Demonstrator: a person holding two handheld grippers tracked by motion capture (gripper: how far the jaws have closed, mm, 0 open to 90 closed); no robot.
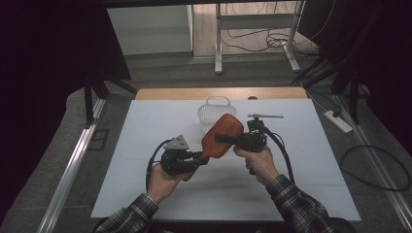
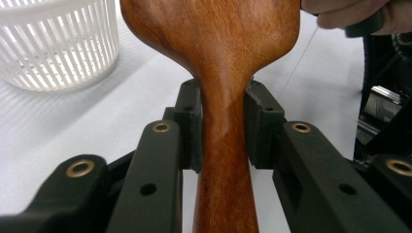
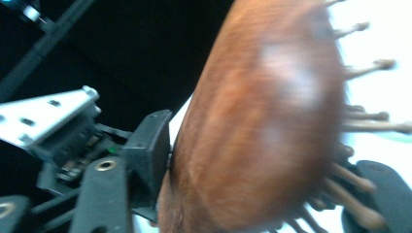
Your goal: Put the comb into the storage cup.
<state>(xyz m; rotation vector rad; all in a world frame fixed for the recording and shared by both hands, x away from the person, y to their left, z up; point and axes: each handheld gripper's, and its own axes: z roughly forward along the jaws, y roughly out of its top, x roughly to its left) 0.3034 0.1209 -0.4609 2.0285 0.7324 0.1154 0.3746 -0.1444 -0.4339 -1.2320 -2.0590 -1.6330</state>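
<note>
A wooden hairbrush (image 1: 221, 136) with a red-brown paddle head is held above the white table (image 1: 145, 184). My left gripper (image 1: 201, 158) is shut on its narrow handle; in the left gripper view both pads press the neck of the hairbrush (image 2: 223, 73) just below the head. My right gripper (image 1: 224, 140) comes in from the right and is shut on the head. In the right gripper view one pad lies against the smooth back of the hairbrush (image 3: 262, 121) and the other jaw sits among the wooden bristles. That view is blurred.
A white slatted plastic basket (image 1: 214, 111) stands upright on the table just beyond the brush, also seen as the basket (image 2: 58, 43) at upper left. A power strip (image 1: 340, 121) and cables lie on the floor to the right. Desk legs stand farther back.
</note>
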